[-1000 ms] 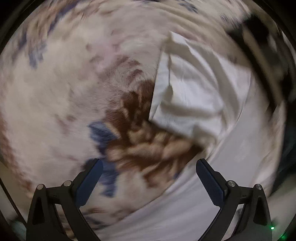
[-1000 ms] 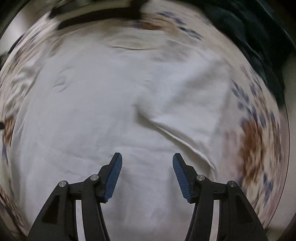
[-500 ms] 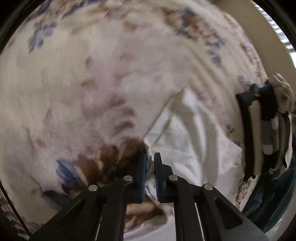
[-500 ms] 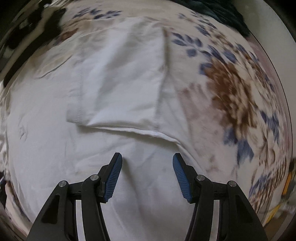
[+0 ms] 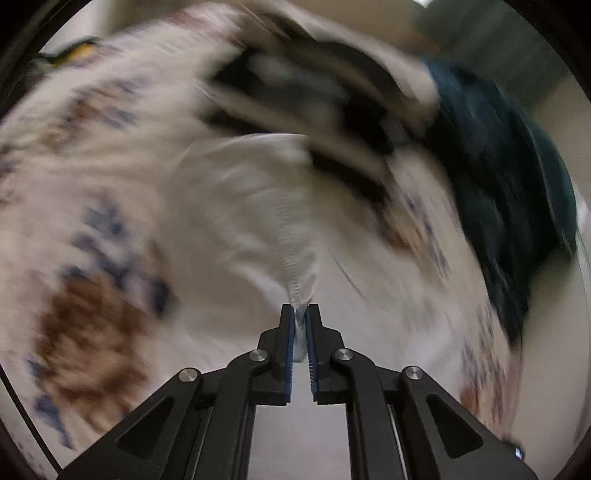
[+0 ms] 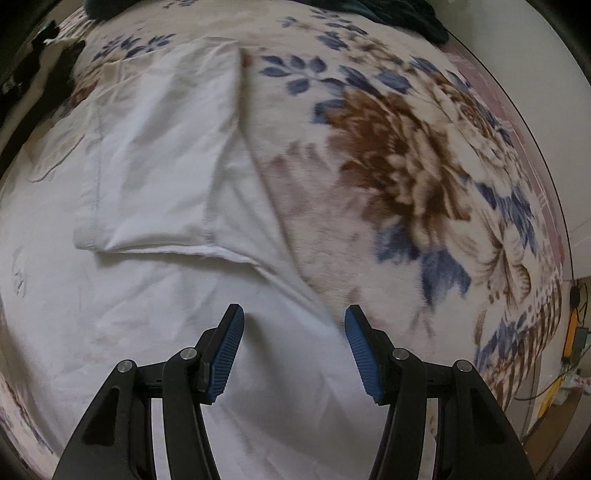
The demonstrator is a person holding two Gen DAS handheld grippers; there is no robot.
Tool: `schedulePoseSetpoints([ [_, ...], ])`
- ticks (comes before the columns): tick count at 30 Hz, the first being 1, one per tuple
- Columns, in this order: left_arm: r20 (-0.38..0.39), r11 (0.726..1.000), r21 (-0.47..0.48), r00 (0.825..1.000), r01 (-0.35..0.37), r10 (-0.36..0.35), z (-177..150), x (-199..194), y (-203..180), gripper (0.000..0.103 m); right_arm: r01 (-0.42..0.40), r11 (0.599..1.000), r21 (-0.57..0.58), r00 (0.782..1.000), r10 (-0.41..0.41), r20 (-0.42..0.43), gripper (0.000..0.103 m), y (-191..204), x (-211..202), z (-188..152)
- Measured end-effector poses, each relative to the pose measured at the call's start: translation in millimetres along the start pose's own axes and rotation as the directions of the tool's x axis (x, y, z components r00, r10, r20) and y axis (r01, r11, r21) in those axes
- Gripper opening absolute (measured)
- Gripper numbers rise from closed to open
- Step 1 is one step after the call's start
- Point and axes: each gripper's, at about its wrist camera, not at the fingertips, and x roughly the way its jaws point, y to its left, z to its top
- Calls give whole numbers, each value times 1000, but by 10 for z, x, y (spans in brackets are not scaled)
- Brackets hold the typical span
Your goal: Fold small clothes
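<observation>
A white T-shirt lies spread on a floral blanket. Its right sleeve is folded inward over the body. My right gripper is open and empty, low over the shirt's right edge. In the blurred left wrist view, my left gripper is shut on a stitched hem of the white shirt, which it holds lifted off the blanket.
A stack of folded black, white and grey clothes lies beyond the shirt. A dark teal garment lies to its right and shows at the top of the right wrist view. Cables and a yellow object sit past the blanket's right edge.
My left gripper closed on the shirt's hem and has swung it up and across, so its view now faces the clothes stack. My right gripper moved along the shirt toward its right edge and stays open.
</observation>
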Motion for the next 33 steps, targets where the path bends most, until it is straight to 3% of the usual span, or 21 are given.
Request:
schedulePoseSetpoints([
  [1,-91,1000,24,996,15,-12,-82,139,-79,8,-3,1000,11,1000,4,-9,59,-38,-4,-26],
  [2,-133,999,26,991,32,-29,-128,186,-121,8,-10,1000,19,1000,10,-14,59,-39,15,0],
  [3,-168,999,28,985,43,-38,-171,217,-115,8,-17,1000,24,1000,18,-18,59,-35,54,59],
  [5,-189,999,48,982,20,-10,-223,177,-59,19,-40,999,25,999,41,-21,59,-90,49,50],
  [6,-192,999,51,981,14,-4,-206,152,-18,40,-45,999,18,999,45,-18,59,-79,28,38],
  [7,-190,999,51,982,-7,16,-200,87,86,73,-49,999,7,999,49,-14,59,-78,19,26],
  [9,-173,998,48,984,-42,50,-154,10,177,100,-47,999,-8,999,47,-7,59,-45,16,24],
  [11,-137,993,54,984,-105,111,49,6,277,100,-50,999,-14,999,50,-4,59,-14,-1,-4],
  [15,-73,970,85,969,-228,234,495,149,497,100,-58,998,1,998,58,-5,59,-12,-42,-94],
  [17,-32,947,112,951,-302,307,766,354,556,100,-55,998,10,998,56,-8,59,-46,-27,-94],
  [19,-10,912,149,921,-383,389,976,619,592,100,-55,998,15,998,56,-12,59,-40,-49,-73],
  [22,2,875,201,893,-441,450,1113,893,618,100,-40,999,0,999,40,-13,59,11,-74,49],
  [25,12,874,230,900,-427,437,1075,806,573,100,-7,999,-43,1000,6,-16,59,28,-170,79],
  [28,59,893,254,927,-372,370,876,394,406,100,-31,996,-80,999,28,-38,60,96,-289,97],
  [30,78,893,270,933,-359,352,606,40,264,101,-61,994,-93,997,57,-43,68,183,-323,182],
  [32,74,897,276,938,-346,339,380,-174,133,102,-96,989,-113,995,91,-49,87,266,-433,266],
  [33,68,896,280,938,-345,340,285,-256,72,102,-128,984,-121,991,122,-54,90,312,-503,287],
])
